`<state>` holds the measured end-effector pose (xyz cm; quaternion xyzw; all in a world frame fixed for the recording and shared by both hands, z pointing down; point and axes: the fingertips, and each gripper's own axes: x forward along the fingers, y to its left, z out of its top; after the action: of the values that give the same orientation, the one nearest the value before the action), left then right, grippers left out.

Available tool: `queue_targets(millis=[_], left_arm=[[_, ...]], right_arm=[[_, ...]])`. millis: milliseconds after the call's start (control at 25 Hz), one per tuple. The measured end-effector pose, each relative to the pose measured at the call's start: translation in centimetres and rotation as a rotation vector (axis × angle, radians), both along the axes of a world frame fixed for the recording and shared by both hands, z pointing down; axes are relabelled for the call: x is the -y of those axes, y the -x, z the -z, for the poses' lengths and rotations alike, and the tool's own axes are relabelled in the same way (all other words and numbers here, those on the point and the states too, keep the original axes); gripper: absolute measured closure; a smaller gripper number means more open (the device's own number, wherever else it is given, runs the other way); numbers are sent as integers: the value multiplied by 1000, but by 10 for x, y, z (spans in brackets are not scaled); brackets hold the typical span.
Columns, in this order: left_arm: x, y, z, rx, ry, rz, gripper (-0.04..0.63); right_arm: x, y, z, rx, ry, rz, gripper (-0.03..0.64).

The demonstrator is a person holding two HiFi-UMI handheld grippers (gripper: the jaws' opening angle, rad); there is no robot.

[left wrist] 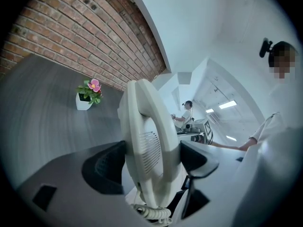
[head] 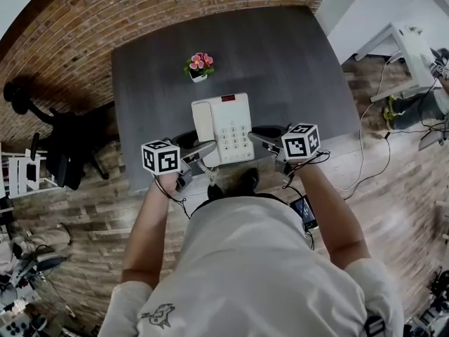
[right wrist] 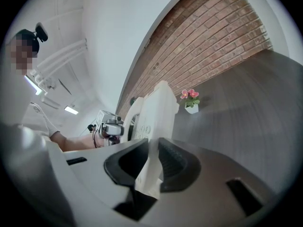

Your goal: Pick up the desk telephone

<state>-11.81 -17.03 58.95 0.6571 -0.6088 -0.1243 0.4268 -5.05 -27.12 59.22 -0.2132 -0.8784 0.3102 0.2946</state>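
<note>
The white desk telephone (head: 223, 128) is held between my two grippers over the near part of the dark grey table (head: 295, 62). My left gripper (head: 205, 157) is shut on its handset side. In the left gripper view, the handset (left wrist: 147, 145) fills the space between the black pads, and the coiled cord (left wrist: 154, 213) hangs below. My right gripper (head: 259, 141) is shut on the keypad side. In the right gripper view, the phone's thin edge (right wrist: 154, 126) is pinched between the pads (right wrist: 177, 162). The keypad and a small red display face up in the head view.
A small white pot of pink flowers (head: 199, 66) stands on the table behind the phone. A brick wall (head: 140, 5) borders the far side. A black office chair (head: 59, 146) stands at the left, with cables (head: 372, 160) and a white desk (head: 414, 55) at the right.
</note>
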Motion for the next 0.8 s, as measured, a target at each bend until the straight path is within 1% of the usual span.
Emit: queue_targets(millis=[440,600,800], left_arm=[[-73,-9,9,28,-1,-78,216],[-91,-14,11,25,-7,-78,216],[-100,-25,14,34,-13,-62,216]], right_arm=[[-81,-18,4,14,11,-80,543],[-98,-24,6,19,3,-87,543],[-106,-34,10,27,-3,-75,543]])
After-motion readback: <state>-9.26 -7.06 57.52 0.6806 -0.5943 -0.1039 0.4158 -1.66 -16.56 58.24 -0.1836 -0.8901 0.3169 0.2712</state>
